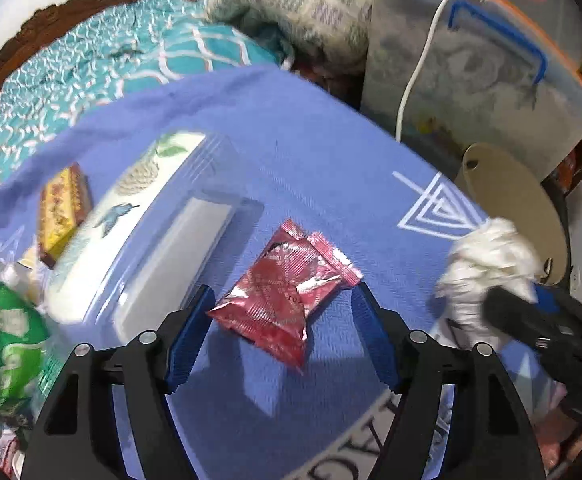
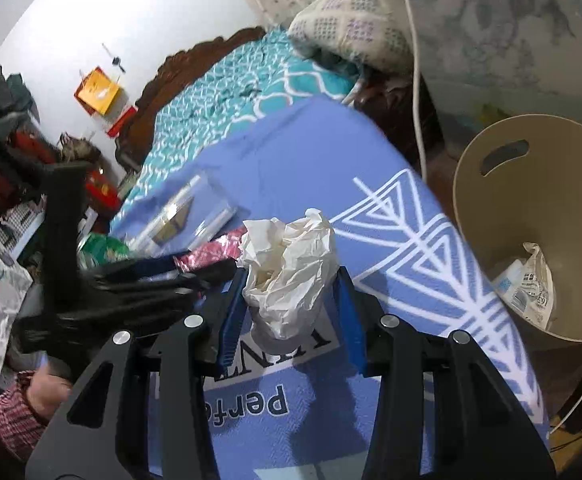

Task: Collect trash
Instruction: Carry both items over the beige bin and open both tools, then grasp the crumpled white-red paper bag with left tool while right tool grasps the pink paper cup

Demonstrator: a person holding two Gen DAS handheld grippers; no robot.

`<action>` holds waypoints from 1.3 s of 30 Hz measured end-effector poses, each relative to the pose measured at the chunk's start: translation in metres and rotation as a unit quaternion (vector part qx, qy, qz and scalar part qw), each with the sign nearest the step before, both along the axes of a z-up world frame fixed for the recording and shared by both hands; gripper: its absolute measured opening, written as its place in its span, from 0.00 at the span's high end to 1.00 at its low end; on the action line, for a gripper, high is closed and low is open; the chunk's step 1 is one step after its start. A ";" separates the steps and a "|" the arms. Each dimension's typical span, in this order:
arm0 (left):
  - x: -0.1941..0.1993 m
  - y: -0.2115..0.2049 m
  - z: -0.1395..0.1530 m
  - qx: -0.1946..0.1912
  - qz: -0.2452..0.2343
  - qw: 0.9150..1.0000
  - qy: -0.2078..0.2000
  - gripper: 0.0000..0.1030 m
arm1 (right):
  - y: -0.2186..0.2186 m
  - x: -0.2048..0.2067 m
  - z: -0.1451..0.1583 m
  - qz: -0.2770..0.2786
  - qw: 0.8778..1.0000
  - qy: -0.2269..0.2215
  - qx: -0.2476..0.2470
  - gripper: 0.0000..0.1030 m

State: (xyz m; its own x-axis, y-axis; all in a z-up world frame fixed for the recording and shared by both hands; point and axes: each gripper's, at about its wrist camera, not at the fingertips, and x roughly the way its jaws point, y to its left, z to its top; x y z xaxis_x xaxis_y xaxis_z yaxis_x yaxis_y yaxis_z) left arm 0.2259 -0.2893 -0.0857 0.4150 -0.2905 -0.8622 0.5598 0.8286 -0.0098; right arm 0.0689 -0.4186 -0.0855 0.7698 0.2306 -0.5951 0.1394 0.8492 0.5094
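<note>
A crinkled red foil wrapper (image 1: 279, 304) lies on the blue cloth (image 1: 311, 140), between the blue pads of my left gripper (image 1: 283, 289). The jaws stand open around it: its right corner reaches the right pad, and a small gap shows at the left pad. My right gripper (image 2: 291, 276) is shut on a crumpled white paper wad (image 2: 291, 264) and holds it above the cloth. In the left wrist view the wad (image 1: 491, 256) shows at the right edge. A beige bin (image 2: 491, 184) stands off the cloth's right edge, with trash inside.
A clear plastic box (image 1: 159, 236), a yellow packet (image 1: 63, 208) and a green bag (image 1: 3, 320) sit left of the wrapper. Behind the cloth are a teal quilt (image 1: 91, 64), a grey storage tub (image 1: 471, 72) and a white cable (image 2: 415, 80). A hand in a patterned sleeve (image 2: 43, 396) shows low left.
</note>
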 end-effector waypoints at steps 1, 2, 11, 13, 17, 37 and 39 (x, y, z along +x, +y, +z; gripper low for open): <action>0.002 -0.001 -0.005 -0.003 -0.003 1.000 0.007 0.54 | 0.001 -0.001 0.000 -0.002 1.000 -0.002 0.000 0.55; 0.001 -0.001 -0.004 -0.010 -0.007 1.000 0.001 0.71 | 0.002 -0.001 0.002 -0.003 1.000 -0.005 0.000 0.55; -0.024 0.001 0.030 -0.112 -0.037 0.991 0.059 0.79 | -0.023 -0.034 0.019 -0.056 0.998 -0.038 -0.019 0.55; -0.030 -0.015 0.038 -0.121 -0.059 0.989 0.064 0.79 | -0.045 -0.048 0.021 -0.087 0.995 -0.035 -0.022 0.56; -0.042 -0.064 0.048 -0.131 -0.108 0.983 0.076 0.79 | -0.091 -0.078 0.024 -0.144 0.989 -0.020 -0.037 0.55; -0.082 -0.061 0.089 -0.153 -0.108 0.982 -0.002 0.25 | -0.104 -0.097 0.048 -0.178 0.981 -0.071 -0.009 0.22; -0.095 -0.027 0.088 -0.147 -0.093 0.985 -0.017 0.24 | -0.083 -0.088 0.054 -0.152 0.985 -0.078 -0.010 0.22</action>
